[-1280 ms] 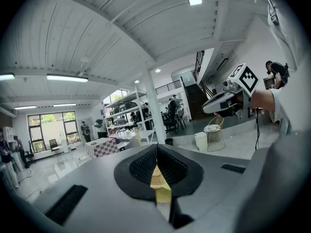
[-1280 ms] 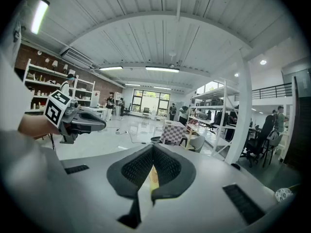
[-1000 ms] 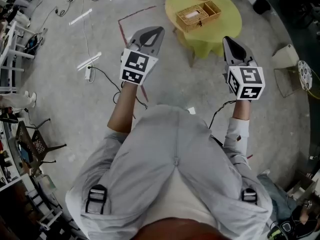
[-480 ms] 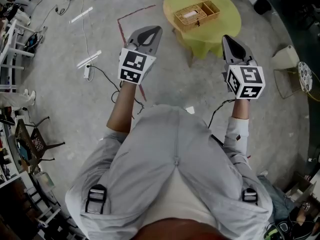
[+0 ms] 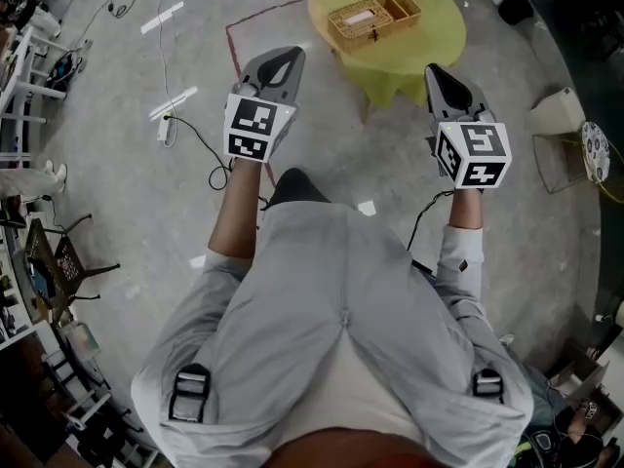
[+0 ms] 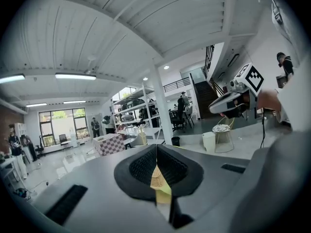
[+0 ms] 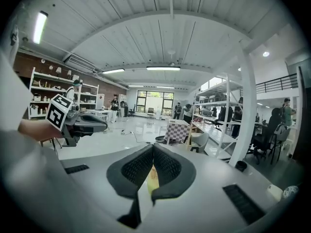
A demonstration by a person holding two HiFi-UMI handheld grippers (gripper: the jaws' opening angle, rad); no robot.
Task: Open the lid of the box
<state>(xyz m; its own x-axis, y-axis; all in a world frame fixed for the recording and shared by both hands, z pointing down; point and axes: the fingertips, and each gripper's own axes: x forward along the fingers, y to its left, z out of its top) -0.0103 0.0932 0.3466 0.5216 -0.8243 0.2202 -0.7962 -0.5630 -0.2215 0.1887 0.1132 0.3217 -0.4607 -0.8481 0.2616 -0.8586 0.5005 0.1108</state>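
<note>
Grippers counted: 2 | left gripper [image 5: 279, 62]: jaws pressed together, nothing held | right gripper [image 5: 445, 76]: jaws pressed together, nothing held | box [image 5: 361, 19]: 1, wicker, set on 1 round yellow-green counter [image 5: 431, 29], well ahead of both grippers

A round yellow-green bench [image 5: 439, 37] stands at my twelve o'clock. Red tape [image 5: 261, 15] marks the floor at eleven. A white power strip [image 5: 164, 128] and black cable [image 5: 200, 136] lie at ten, and a wire stool [image 5: 554, 161] stands at two.
</note>
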